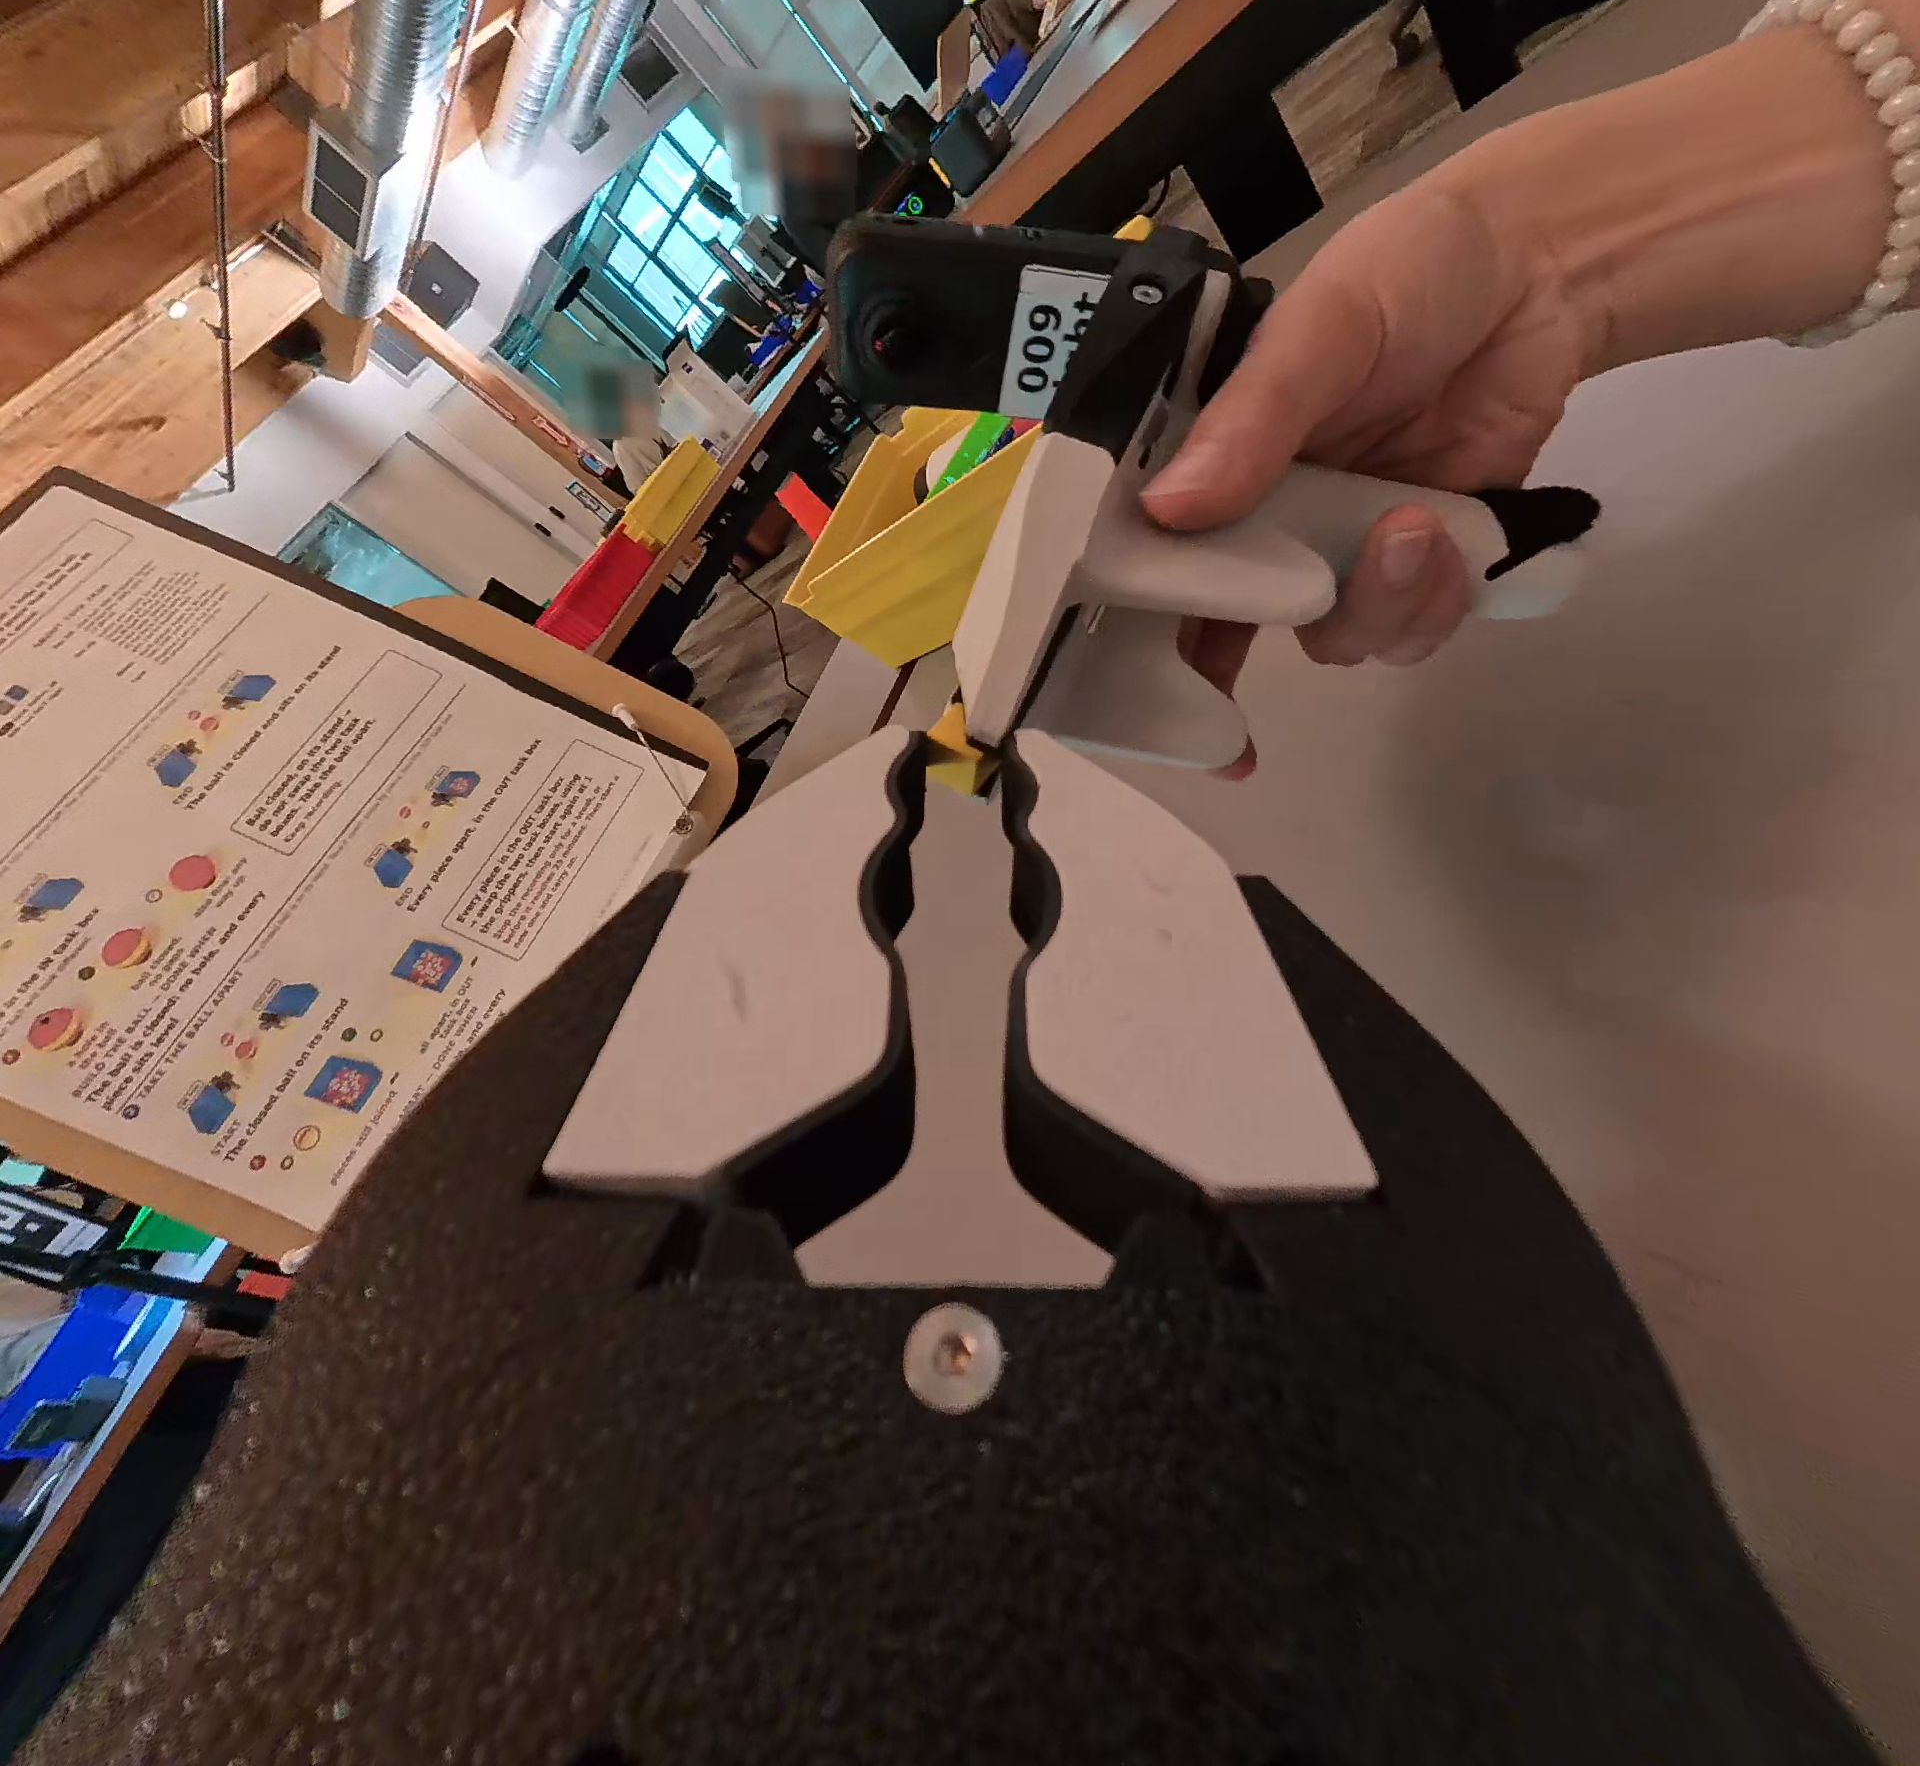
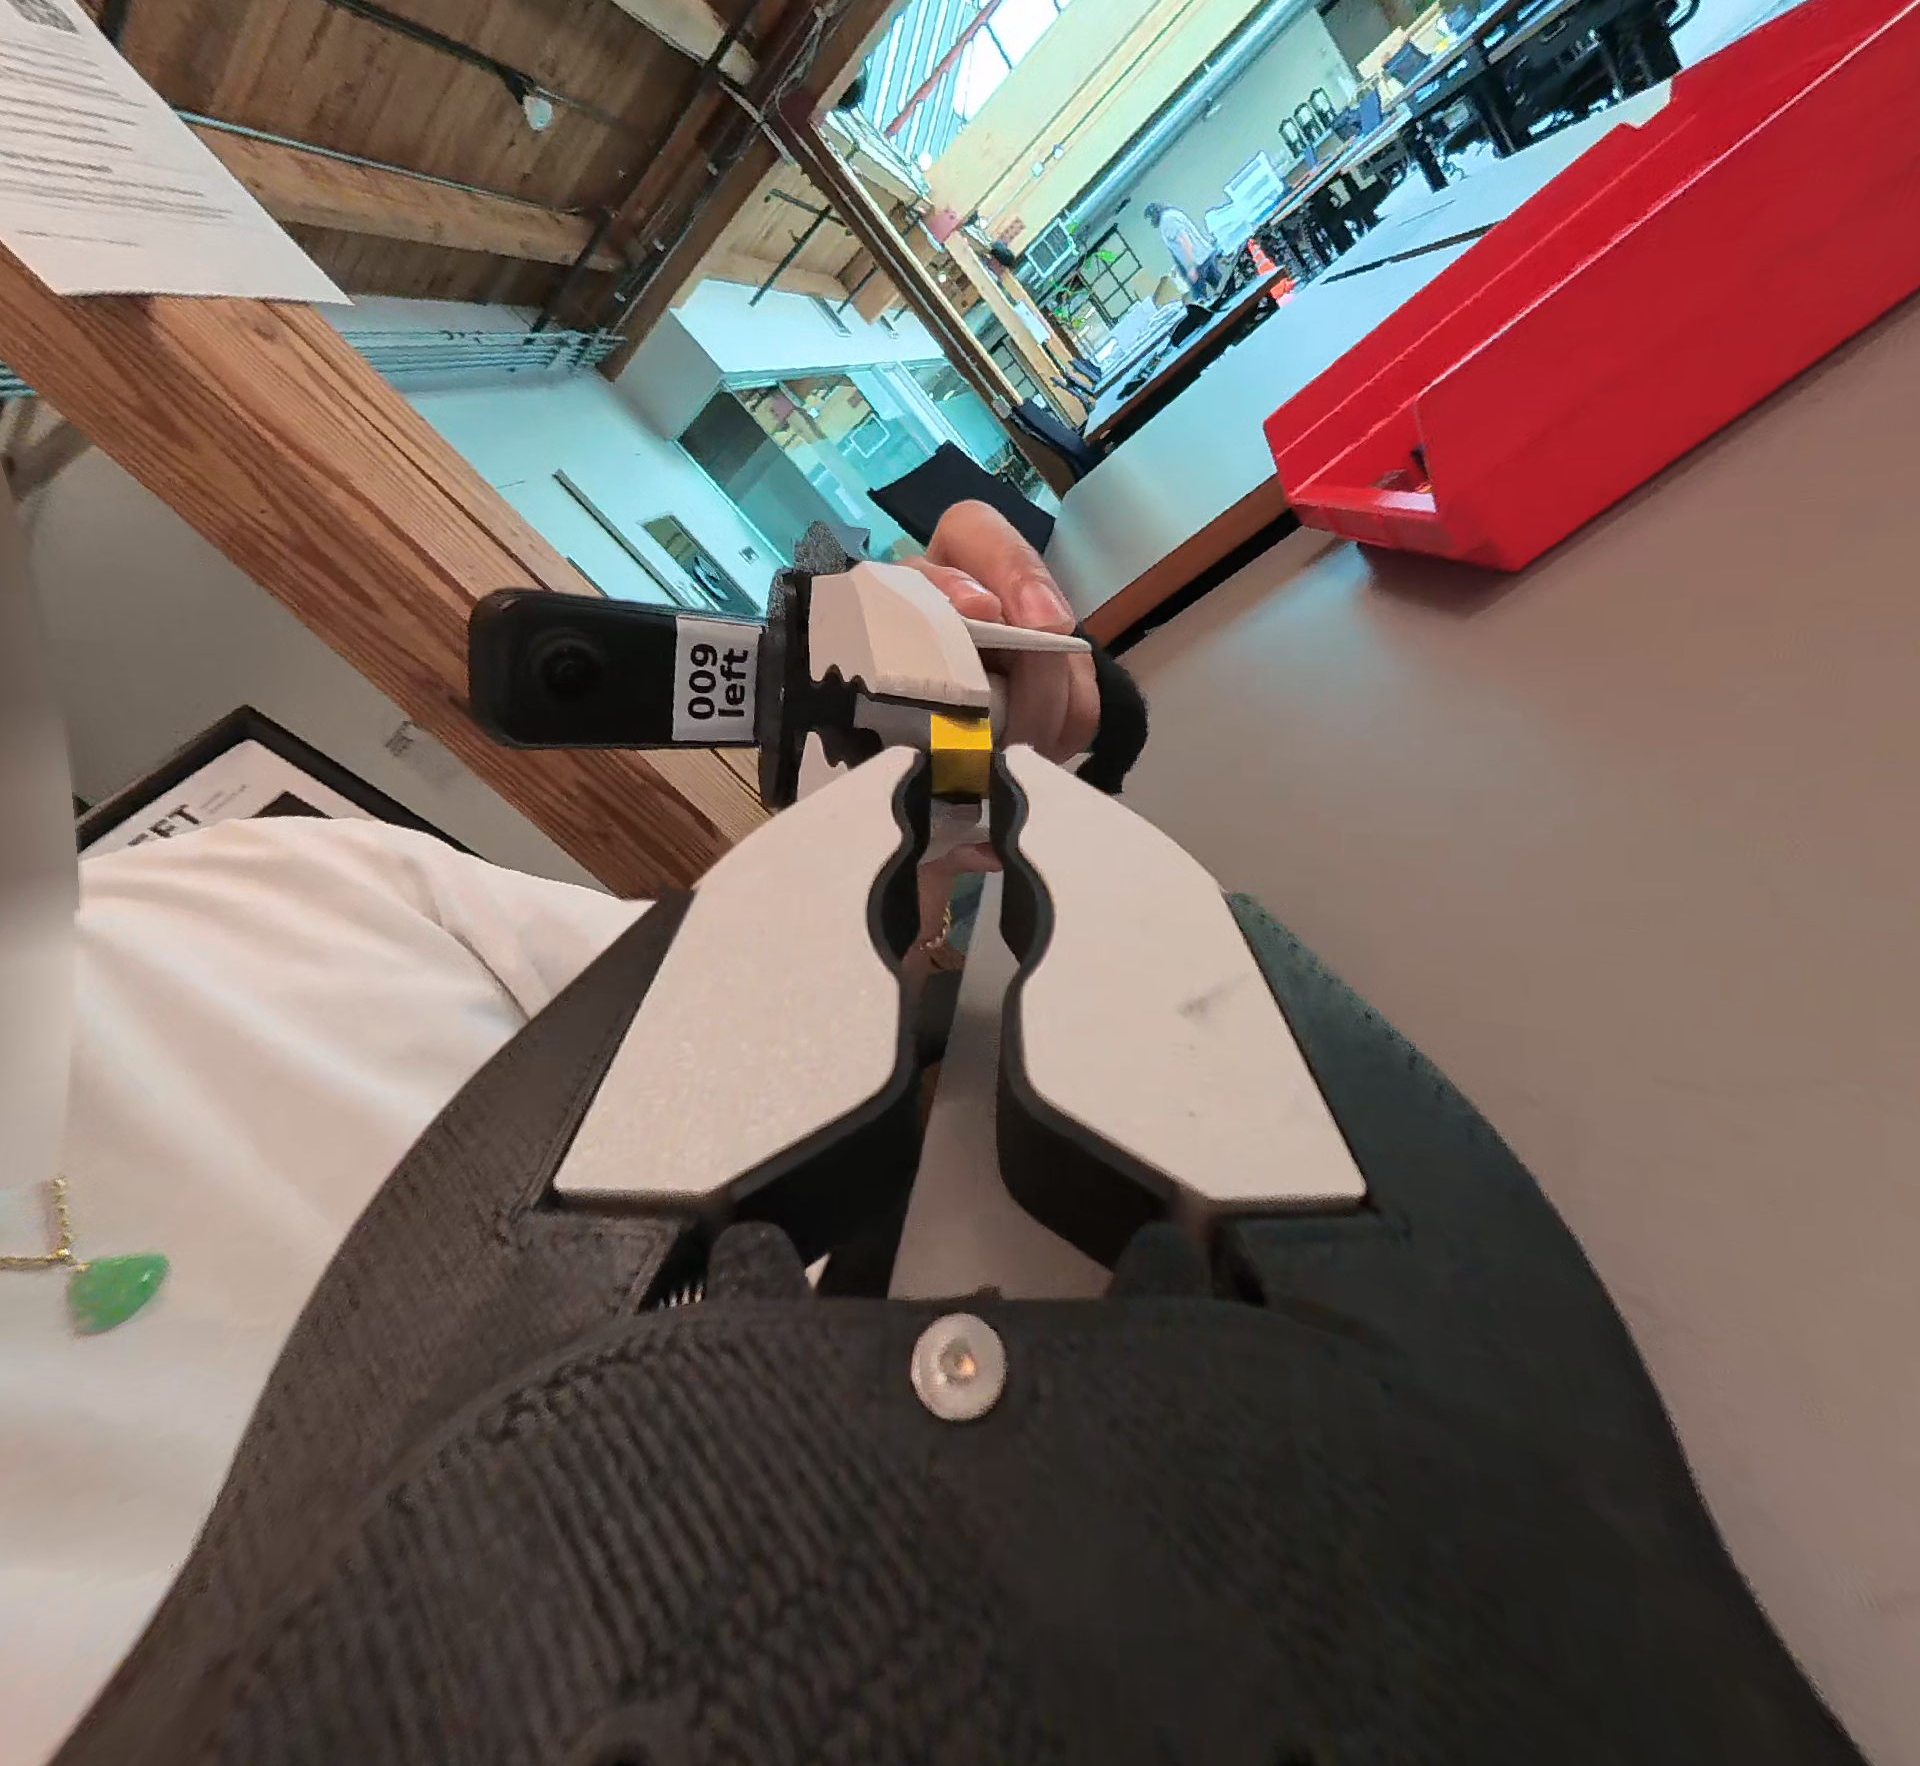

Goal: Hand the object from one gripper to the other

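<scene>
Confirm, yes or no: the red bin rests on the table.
Yes, the red bin sits on the grey table in the right wrist view.

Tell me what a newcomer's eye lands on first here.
The small yellow block, pinched mid-air between both claws: the right claw grips its sides while the left claw clamps it crosswise. Behind, a bright red bin sits on the grey table.

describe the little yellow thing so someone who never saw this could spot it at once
Start at the grey table, where two hand-held grippers meet tip to tip above it. The small yellow block sits right at that meeting point, pinched by the right gripper and the left gripper. Unlike the big yellow bin behind, it is tiny and held in mid-air.
</scene>
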Tool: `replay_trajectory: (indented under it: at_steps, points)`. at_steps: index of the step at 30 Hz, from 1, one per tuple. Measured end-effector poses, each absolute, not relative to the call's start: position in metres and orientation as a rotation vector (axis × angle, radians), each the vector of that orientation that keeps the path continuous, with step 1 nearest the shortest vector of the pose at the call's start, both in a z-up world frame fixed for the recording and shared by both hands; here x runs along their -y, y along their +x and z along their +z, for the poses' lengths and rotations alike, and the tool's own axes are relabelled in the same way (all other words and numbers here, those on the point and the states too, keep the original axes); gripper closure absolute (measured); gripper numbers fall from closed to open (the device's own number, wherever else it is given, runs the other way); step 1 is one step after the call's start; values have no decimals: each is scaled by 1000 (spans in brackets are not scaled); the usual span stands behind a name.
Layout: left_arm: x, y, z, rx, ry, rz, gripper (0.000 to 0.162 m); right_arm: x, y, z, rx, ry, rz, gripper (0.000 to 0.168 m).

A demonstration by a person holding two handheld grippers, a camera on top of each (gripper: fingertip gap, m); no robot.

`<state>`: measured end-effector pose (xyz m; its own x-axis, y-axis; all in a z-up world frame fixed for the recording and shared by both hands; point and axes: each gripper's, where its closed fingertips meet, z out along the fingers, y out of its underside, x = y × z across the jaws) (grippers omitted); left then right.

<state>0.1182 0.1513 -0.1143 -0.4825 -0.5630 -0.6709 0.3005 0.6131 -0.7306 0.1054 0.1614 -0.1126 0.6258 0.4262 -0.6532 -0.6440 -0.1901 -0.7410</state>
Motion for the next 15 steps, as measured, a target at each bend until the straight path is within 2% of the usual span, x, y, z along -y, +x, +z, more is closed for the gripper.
replay_trajectory:
  at_steps: [10,15]
  points:
    - [-136,89,-143,-2067,-39,-1136,143,-136,76,-142,28,-1760,1074,158]
    - [-132,87,-150,-2119,-18,-1113,150,-141,72,-147,16,-1764,1096,158]
